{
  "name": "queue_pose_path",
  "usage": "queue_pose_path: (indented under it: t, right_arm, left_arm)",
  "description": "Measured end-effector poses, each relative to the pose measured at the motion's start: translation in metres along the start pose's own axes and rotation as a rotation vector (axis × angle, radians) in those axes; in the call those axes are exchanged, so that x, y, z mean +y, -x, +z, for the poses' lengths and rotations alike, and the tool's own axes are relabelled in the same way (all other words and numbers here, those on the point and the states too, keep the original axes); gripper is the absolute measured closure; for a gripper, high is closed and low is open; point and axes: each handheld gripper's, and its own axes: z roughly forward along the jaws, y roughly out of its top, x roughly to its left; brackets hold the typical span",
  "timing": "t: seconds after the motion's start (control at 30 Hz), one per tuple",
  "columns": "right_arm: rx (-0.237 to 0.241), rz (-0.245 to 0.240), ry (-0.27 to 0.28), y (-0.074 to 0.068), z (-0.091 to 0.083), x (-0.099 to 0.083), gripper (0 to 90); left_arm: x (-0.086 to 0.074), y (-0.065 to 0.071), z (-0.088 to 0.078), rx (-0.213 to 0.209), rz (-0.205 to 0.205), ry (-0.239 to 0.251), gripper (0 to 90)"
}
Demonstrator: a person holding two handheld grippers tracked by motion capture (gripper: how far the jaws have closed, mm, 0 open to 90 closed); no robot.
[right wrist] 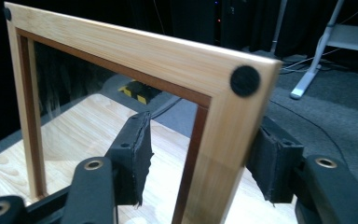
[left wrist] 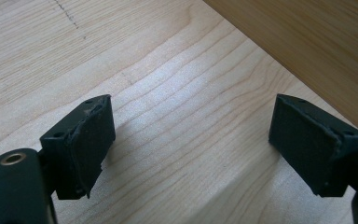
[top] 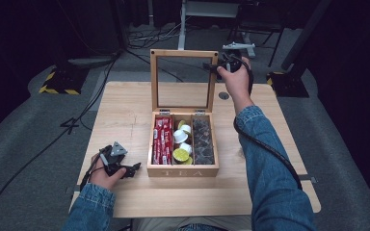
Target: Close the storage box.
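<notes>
A wooden tea box [top: 183,171] stands on the table with its glass-paned lid [top: 183,53] raised upright. Inside lie red sachets [top: 162,139], white and yellow capsules [top: 182,142] and dark capsules [top: 203,142]. My right gripper [top: 214,67] is at the lid's top right corner. In the right gripper view its jaws [right wrist: 205,140] straddle the lid's side rail [right wrist: 223,130]: the left pad [right wrist: 137,154] stands off the rail with a visible gap, the right pad [right wrist: 270,163] is close against it. My left gripper [top: 134,169] rests low on the table left of the box, open [left wrist: 191,140] over bare wood.
The light wooden table [top: 125,110] has a round cable hole [top: 224,96] right of the lid. On the grey floor behind lie cables, yellow-and-black striped bases [top: 58,84] and a white stand [top: 183,29]. The box's side wall [left wrist: 307,42] lies just beyond the left gripper.
</notes>
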Motion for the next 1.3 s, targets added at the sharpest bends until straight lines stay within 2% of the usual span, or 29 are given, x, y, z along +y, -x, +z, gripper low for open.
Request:
queue_pose_path:
  t: [0.1, 0.2, 0.4, 0.63, 0.7, 0.93, 1.07, 1.3]
  right_arm:
    - [-0.014, -0.015, -0.009, -0.001, -0.001, 0.002, 46.4]
    - [-0.003, 0.001, -0.004, 0.0, -0.004, 0.003, 49.3]
    - [0.017, -0.03, 0.0, -0.004, -0.016, 0.005, 50.4]
    - [0.042, -0.073, 0.007, -0.013, -0.038, 0.007, 51.3]
    - [0.054, -0.103, 0.003, -0.02, -0.051, 0.007, 54.7]
    - [0.09, -0.16, -0.009, -0.03, -0.074, 0.003, 58.1]
    - [0.108, -0.17, -0.011, -0.036, -0.085, -0.003, 61.4]
    - [0.148, -0.202, -0.028, -0.045, -0.101, -0.011, 61.2]
  left_arm:
    - [0.0, 0.0, 0.0, 0.001, 0.0, 0.0, 14.7]
    - [0.0, 0.0, 0.0, 0.0, 0.0, 0.0, 14.7]
    - [0.0, 0.0, 0.0, 0.001, 0.001, -0.001, 14.7]
    - [0.0, 0.0, 0.0, 0.001, -0.005, 0.001, 14.6]
    - [0.0, 0.0, 0.0, 0.003, -0.005, 0.004, 14.6]
    - [0.001, 0.001, 0.001, 0.003, -0.016, 0.003, 14.6]
    - [0.001, 0.001, 0.001, 0.004, -0.009, 0.001, 14.5]
    - [0.001, 0.001, 0.001, 0.004, -0.01, 0.0, 14.5]
